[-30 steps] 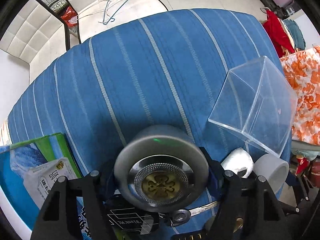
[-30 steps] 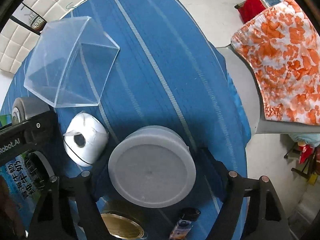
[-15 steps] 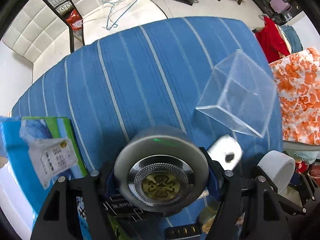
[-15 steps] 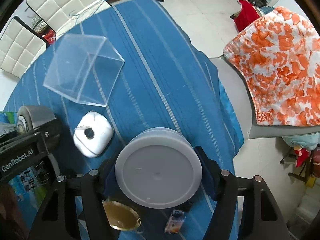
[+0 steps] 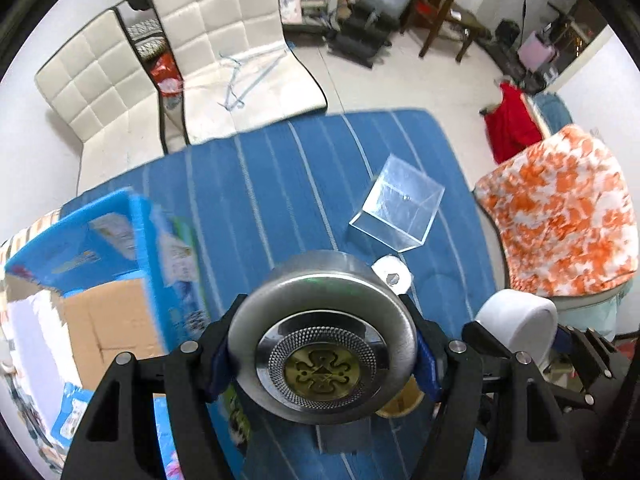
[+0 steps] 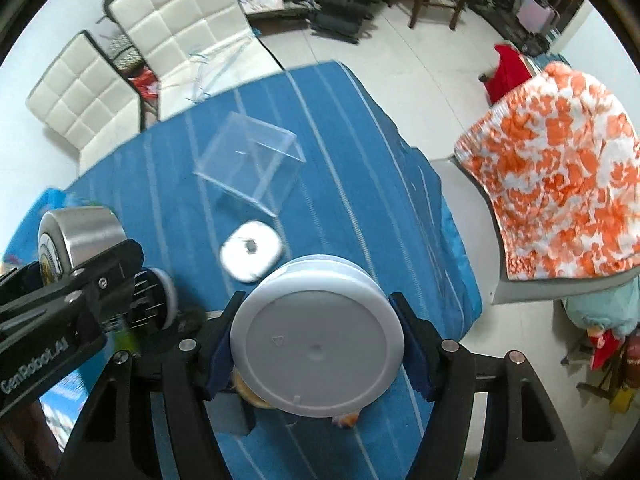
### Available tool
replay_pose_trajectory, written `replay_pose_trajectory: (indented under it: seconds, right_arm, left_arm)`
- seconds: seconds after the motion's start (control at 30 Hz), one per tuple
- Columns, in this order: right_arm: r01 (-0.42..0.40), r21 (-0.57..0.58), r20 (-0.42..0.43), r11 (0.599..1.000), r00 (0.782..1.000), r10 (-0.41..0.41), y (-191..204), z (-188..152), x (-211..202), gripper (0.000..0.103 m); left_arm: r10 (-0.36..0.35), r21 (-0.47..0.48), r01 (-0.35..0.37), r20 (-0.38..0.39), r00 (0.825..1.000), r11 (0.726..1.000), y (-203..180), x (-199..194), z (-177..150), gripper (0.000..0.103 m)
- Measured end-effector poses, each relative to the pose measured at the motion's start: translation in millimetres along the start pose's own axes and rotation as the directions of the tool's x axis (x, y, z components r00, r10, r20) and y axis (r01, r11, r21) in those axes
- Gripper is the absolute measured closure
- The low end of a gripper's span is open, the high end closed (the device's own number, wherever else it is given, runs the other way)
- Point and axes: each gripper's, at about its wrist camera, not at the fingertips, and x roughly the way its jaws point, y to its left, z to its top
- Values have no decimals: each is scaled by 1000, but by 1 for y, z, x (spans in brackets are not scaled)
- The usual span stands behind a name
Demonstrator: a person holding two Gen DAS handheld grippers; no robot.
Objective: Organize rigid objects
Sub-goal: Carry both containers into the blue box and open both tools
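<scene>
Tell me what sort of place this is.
Most likely a lived-in home, perhaps a living or dining room. A table under a blue striped cloth, white padded chairs and clothes draped over a chair point to that.

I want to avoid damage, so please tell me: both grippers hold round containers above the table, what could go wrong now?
The left gripper grips the metal tin only by its smooth curved side, so it might slip and fall. The right gripper holds the white tub the same way. The two grippers are close together, so they could bump. The clear box and the white roll lie below and could be hit on the way down.
</scene>
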Motion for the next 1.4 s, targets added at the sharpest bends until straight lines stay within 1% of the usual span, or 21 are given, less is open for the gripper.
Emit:
replay_pose_trajectory:
  seconds: [0.17,0.27,0.37,0.47,0.57,0.63,0.7,0.77,0.83,0.9,0.97,1.07,1.1,1.23,1.3,1.4]
  right_arm:
    - [-32,-60,58,998,998,35,36,-7,-39,32]
    - [-51,-90,80,995,995,59,70,-10,-58,32]
    - [-61,-118,105,991,992,73,111,-15,-74,32]
    - [-83,-137,104,987,990,98,155,-17,-75,32]
    - [-111,-161,78,981,989,125,198,-16,-61,32]
    - [-125,-180,61,976,989,138,226,-16,-49,32]
    - [-134,-210,40,968,989,145,258,-15,-32,32]
    - [-126,-238,31,963,990,137,279,-13,-16,32]
    - [-117,-273,16,955,992,126,303,-11,3,32]
    - [-111,-302,-6,947,993,114,317,-12,20,32]
    - [-107,-327,-32,939,994,103,328,-8,46,32]
    - [-104,-362,-63,926,994,87,346,-13,72,32]
    - [-109,-368,-77,924,993,87,350,-14,81,32]
    - [-110,-366,-106,924,991,76,353,-13,103,32]
    - [-112,-365,-107,924,991,78,353,-12,111,32]
    - [-78,-397,-96,914,994,44,360,-13,119,32]
  left_arm:
    - [-2,-57,6,62,998,998,33,-38,-14,34]
    - [-12,-95,20,86,996,995,61,-57,-23,34]
    - [-15,-121,28,103,995,992,88,-70,-28,34]
    - [-4,-144,19,107,994,989,127,-76,-32,34]
    - [11,-176,7,100,995,984,165,-74,-32,34]
    - [7,-203,11,84,996,979,195,-66,-32,34]
    - [-17,-236,30,57,998,971,224,-50,-30,34]
    - [-36,-260,43,32,999,965,252,-37,-30,34]
    - [-53,-280,49,-8,999,959,275,-14,-30,34]
    - [-89,-299,70,-50,995,952,291,9,-30,34]
    - [-135,-321,99,-92,987,942,304,34,-29,34]
    - [-214,-356,151,-145,966,922,312,65,-27,34]
    - [-223,-356,155,-159,962,921,313,74,-27,34]
    - [-221,-336,148,-190,957,930,305,90,-23,34]
    - [-225,-331,151,-198,954,931,300,94,-22,34]
    - [-192,-309,120,-212,958,943,293,99,-20,34]
